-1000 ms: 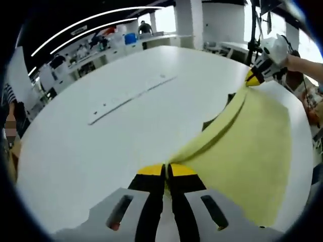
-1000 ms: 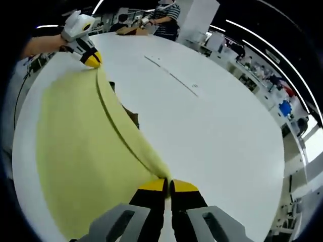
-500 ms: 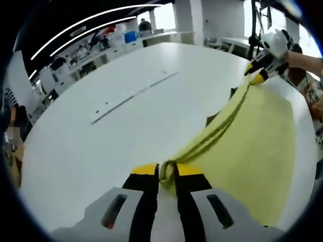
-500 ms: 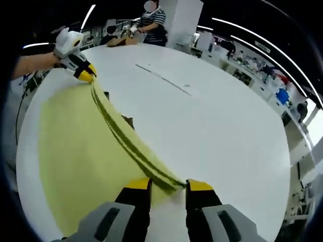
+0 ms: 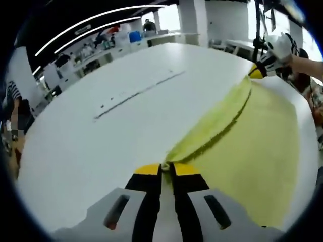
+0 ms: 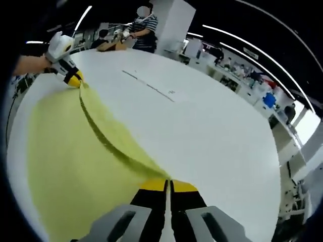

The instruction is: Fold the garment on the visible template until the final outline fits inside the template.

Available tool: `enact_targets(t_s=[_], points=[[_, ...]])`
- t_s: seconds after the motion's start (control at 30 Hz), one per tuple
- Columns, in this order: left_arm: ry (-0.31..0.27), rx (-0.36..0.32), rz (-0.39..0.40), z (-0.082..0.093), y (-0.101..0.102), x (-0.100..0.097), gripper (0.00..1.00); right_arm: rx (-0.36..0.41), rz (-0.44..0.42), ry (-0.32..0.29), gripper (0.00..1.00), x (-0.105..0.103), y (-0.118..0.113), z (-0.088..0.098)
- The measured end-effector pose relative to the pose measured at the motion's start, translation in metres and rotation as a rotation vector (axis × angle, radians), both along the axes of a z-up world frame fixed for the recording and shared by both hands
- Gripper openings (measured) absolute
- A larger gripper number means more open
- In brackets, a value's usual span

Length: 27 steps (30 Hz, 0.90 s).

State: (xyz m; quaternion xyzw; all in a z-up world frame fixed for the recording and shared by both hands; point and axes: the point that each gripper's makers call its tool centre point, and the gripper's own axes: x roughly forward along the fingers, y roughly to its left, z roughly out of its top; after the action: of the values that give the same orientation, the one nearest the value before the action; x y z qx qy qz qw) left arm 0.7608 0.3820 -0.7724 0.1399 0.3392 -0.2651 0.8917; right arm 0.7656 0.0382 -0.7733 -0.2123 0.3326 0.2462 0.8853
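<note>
On the white desk point(image 5: 101, 136), the left gripper point(image 5: 165, 169) is clamped on one end of the yellow garment point(image 5: 252, 136), whose raised edge stretches taut across the desk to the right gripper point(image 6: 168, 184), likewise clenched on the opposite end of that edge.

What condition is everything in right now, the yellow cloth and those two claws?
Yellow garment: spread on the white table, one edge folded over and stretched between the claws.
Left claw: shut on the garment's edge.
Right claw: shut on the garment's edge.
</note>
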Motion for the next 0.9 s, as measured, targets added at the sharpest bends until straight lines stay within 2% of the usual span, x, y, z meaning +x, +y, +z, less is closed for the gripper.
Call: enact_targets(t_s=[0.1,0.2,0.3,0.4,0.53,0.67,0.8,0.9], points=[[-0.010,-0.001,0.032,0.000,0.004,0.001,0.06,0.026,-0.075,0.023,0.00,0.002,-0.007,-0.005],[-0.017,-0.004,0.064,0.002,0.008,0.002,0.07,0.032,-0.099,0.039,0.00,0.001,-0.012,-0.009],[-0.019,-0.013,0.075,0.007,0.011,0.000,0.09,0.051,-0.105,0.042,0.02,-0.002,-0.011,-0.005],[-0.022,-0.073,0.077,0.016,0.009,-0.004,0.14,0.107,-0.119,0.047,0.13,-0.004,-0.008,0.003],[-0.028,-0.119,0.057,0.027,0.006,-0.014,0.24,0.152,-0.103,0.062,0.28,-0.014,0.000,0.013],[-0.035,-0.187,0.006,0.040,-0.003,-0.030,0.31,0.281,-0.101,0.141,0.43,-0.033,0.016,0.021],[-0.036,-0.202,-0.046,0.047,-0.007,-0.043,0.39,0.306,-0.070,0.167,0.57,-0.049,0.024,0.027],[-0.023,-0.216,-0.079,0.050,-0.010,-0.058,0.43,0.330,-0.051,0.186,0.61,-0.063,0.029,0.031]])
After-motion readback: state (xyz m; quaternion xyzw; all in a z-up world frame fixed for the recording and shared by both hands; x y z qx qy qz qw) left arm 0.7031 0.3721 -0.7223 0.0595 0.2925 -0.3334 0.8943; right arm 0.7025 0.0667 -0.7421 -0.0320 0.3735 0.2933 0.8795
